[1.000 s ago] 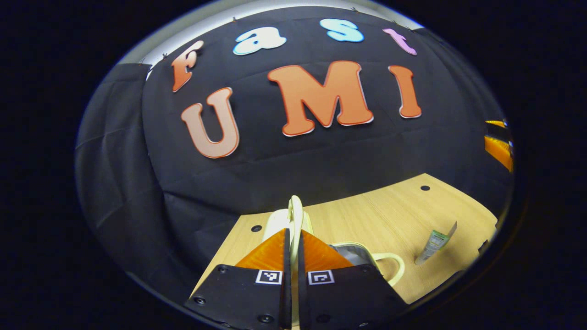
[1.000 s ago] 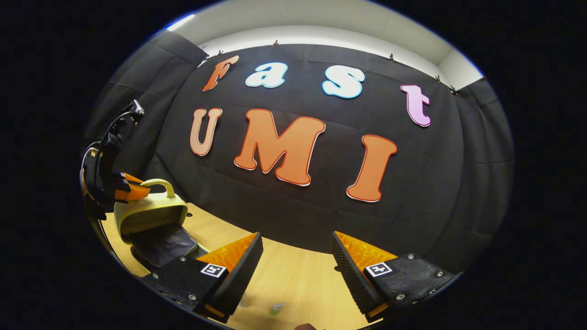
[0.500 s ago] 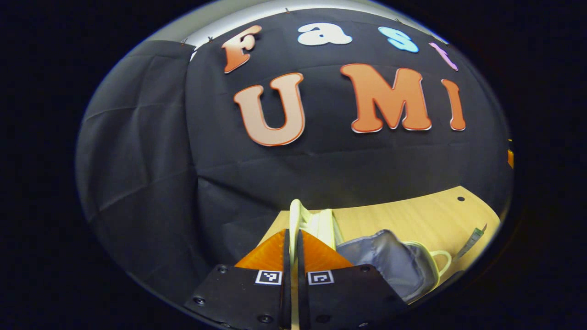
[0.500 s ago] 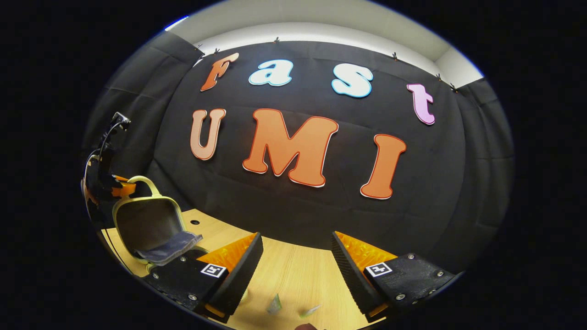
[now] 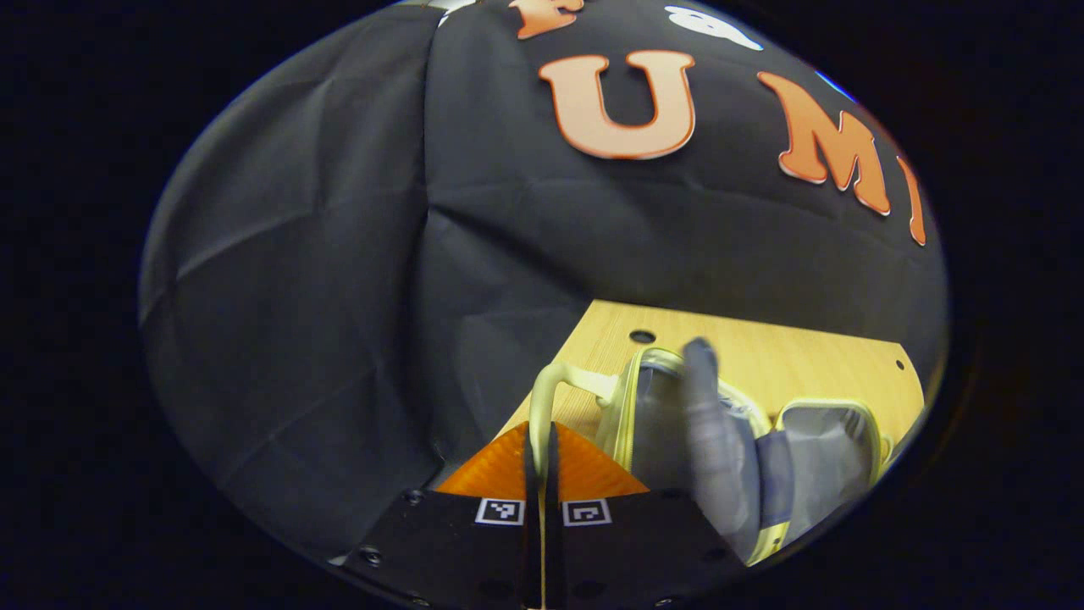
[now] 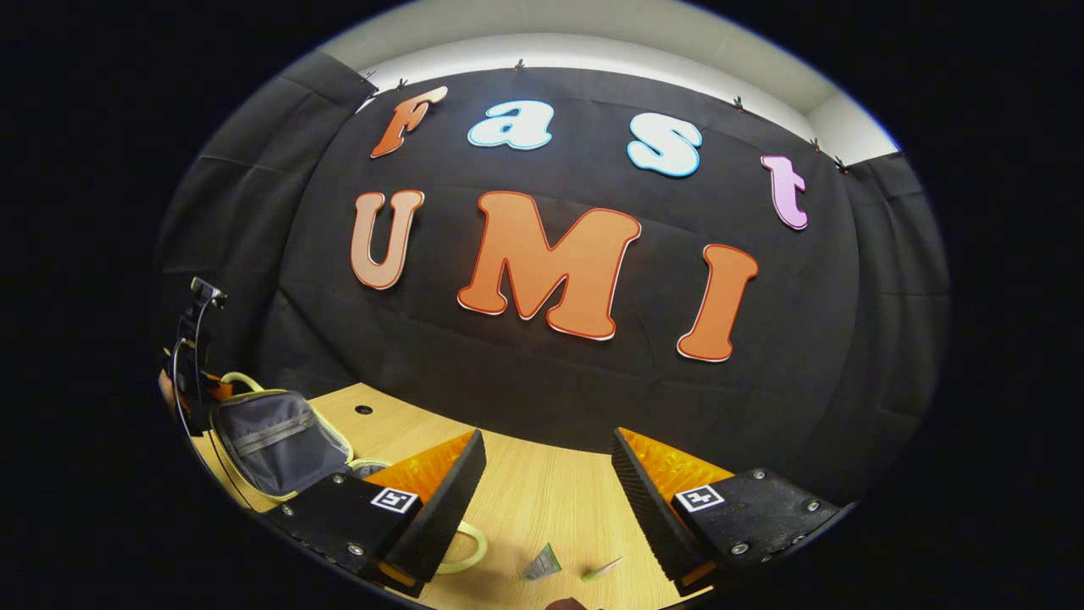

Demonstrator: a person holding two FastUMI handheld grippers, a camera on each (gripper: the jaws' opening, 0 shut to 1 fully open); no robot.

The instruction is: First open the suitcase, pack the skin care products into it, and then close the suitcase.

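Note:
The small pale-yellow suitcase point(image 5: 660, 415) lies open on the wooden table, its grey lining showing in both halves. My left gripper point(image 5: 542, 428) is shut on the lid's yellow handle point(image 5: 546, 390). In the right gripper view the lid point(image 6: 275, 440) leans back at the far left, with the left gripper point(image 6: 199, 381) behind it. My right gripper point(image 6: 546, 445) hangs open over the table with nothing between its fingers. Two small skin care tubes point(image 6: 542, 562) point(image 6: 603, 569) lie on the table just below it. The suitcase's other handle point(image 6: 470, 551) pokes out beside the right gripper's left finger.
The wooden table point(image 6: 542, 500) runs back to the black cloth wall, with small round holes point(image 6: 363, 409) near its far edge. In the left gripper view the table's left edge point(image 5: 550, 373) lies close to the lid.
The left gripper has swung the lid by its handle up and over to the left, so the suitcase now lies open. The right gripper has hardly moved; the tubes show a little more.

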